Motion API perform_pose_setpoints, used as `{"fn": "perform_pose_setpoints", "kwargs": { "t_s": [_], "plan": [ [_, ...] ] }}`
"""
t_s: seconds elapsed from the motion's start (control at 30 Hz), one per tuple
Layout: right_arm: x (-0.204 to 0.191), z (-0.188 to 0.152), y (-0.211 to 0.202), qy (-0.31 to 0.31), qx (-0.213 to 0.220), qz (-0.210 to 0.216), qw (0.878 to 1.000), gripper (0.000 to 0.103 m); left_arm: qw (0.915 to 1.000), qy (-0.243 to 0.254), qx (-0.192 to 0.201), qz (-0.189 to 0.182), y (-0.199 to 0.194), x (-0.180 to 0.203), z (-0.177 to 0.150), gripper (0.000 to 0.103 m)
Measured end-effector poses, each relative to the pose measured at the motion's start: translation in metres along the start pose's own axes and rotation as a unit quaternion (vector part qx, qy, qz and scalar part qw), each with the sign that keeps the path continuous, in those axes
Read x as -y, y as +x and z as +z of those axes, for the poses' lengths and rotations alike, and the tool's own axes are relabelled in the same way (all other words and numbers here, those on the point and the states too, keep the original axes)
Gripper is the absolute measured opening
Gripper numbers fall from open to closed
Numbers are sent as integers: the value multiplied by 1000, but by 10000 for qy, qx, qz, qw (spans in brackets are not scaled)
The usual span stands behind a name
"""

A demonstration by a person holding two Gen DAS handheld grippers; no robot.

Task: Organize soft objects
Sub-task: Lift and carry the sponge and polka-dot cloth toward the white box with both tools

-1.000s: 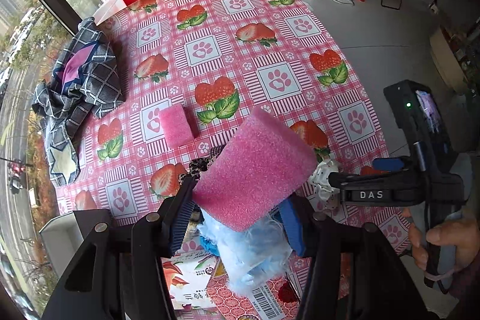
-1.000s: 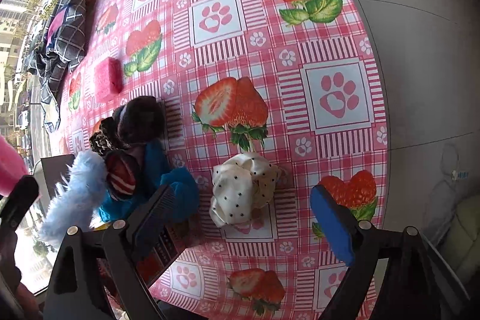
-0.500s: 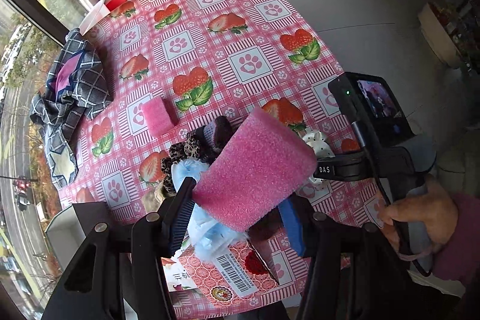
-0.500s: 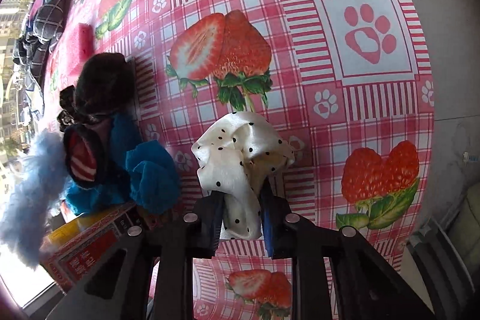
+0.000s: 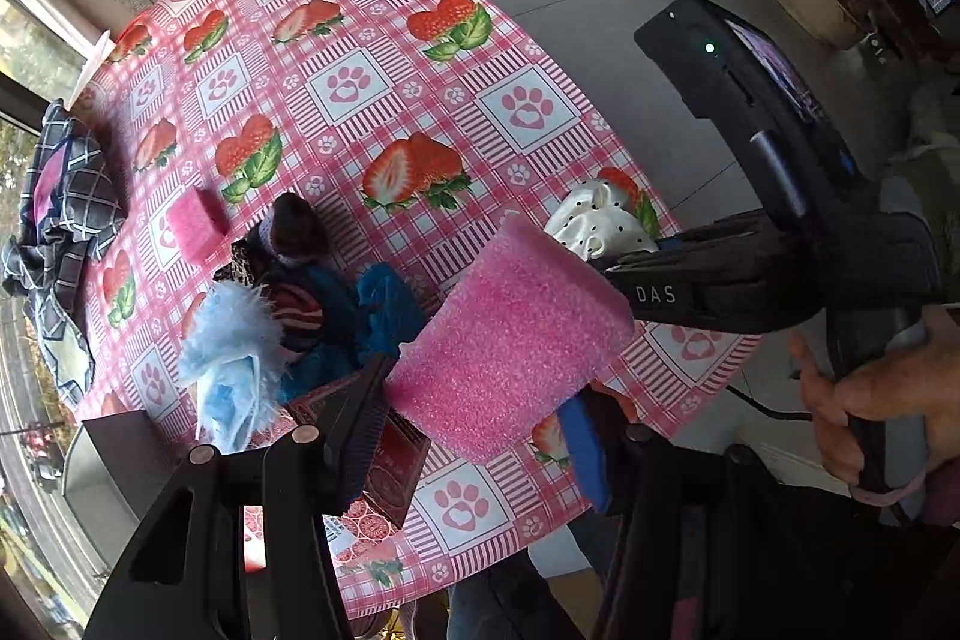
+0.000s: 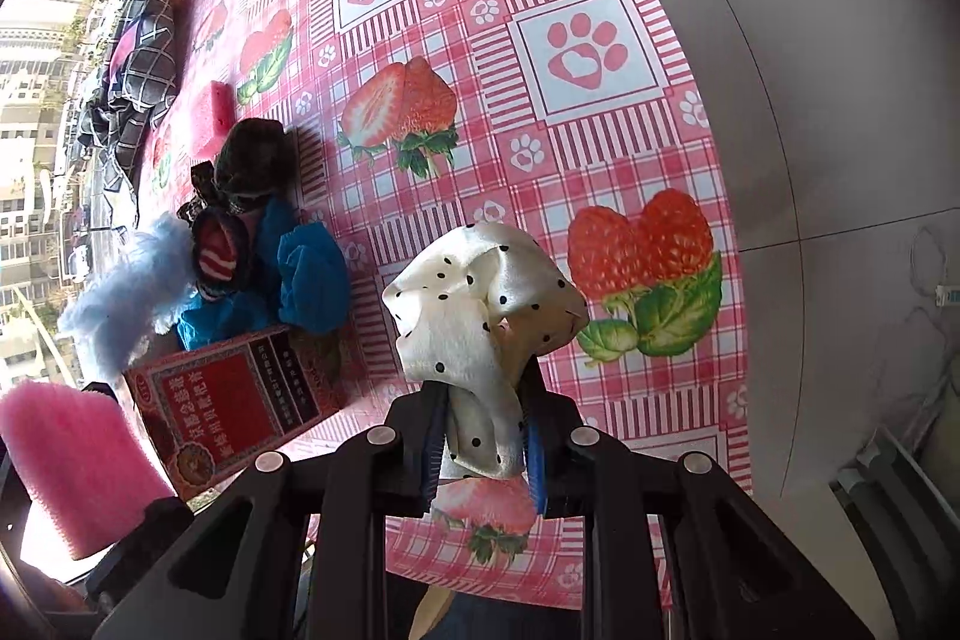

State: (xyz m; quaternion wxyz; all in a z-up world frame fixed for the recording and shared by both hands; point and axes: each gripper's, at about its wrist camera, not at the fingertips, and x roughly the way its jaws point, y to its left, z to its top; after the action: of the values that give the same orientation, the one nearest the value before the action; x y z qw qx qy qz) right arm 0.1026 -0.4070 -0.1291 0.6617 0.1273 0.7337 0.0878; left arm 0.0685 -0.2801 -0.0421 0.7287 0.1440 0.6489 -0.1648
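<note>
My left gripper (image 5: 474, 418) is shut on a large pink sponge (image 5: 510, 340) and holds it above the table's near edge; the sponge also shows in the right wrist view (image 6: 72, 466). My right gripper (image 6: 483, 454) is shut on a white polka-dot scrunchie (image 6: 480, 292), lifted off the table; it also shows in the left wrist view (image 5: 594, 220). A pile of soft items lies on the table: a light-blue fluffy piece (image 6: 126, 286), a blue scrunchie (image 6: 312, 280), a red striped one (image 6: 216, 256) and a dark fuzzy one (image 6: 252, 160). A small pink sponge (image 5: 195, 223) lies further left.
A red printed box (image 6: 234, 412) lies at the near table edge by the pile. A plaid cloth (image 5: 60, 196) is bunched at the far left by the window. The strawberry tablecloth (image 5: 360, 88) covers the table. Grey floor lies to the right.
My right gripper closed on the polka-dot scrunchie and lifted it off the table. My left gripper rose and drew back, still holding the pink sponge.
</note>
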Motion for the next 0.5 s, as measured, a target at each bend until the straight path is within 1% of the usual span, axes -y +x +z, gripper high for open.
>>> {"fn": "perform_pose_setpoints", "kwargs": {
  "t_s": [0.23, 0.37, 0.5],
  "plan": [
    [-5, -35, 4, 114, 2, -163, 9998, 23, 9991, 370, 27, -216, 6, 11, -29, 58],
    [-16, -59, 9, 178, 1, -264, 9995, 23, 9981, 491, 133, -347, 3, 10, -59, 58],
    [-36, -88, 15, 197, -32, -342, 9992, 23, 9975, 521, 263, -389, -7, 4, -97, 58]
  ]
}}
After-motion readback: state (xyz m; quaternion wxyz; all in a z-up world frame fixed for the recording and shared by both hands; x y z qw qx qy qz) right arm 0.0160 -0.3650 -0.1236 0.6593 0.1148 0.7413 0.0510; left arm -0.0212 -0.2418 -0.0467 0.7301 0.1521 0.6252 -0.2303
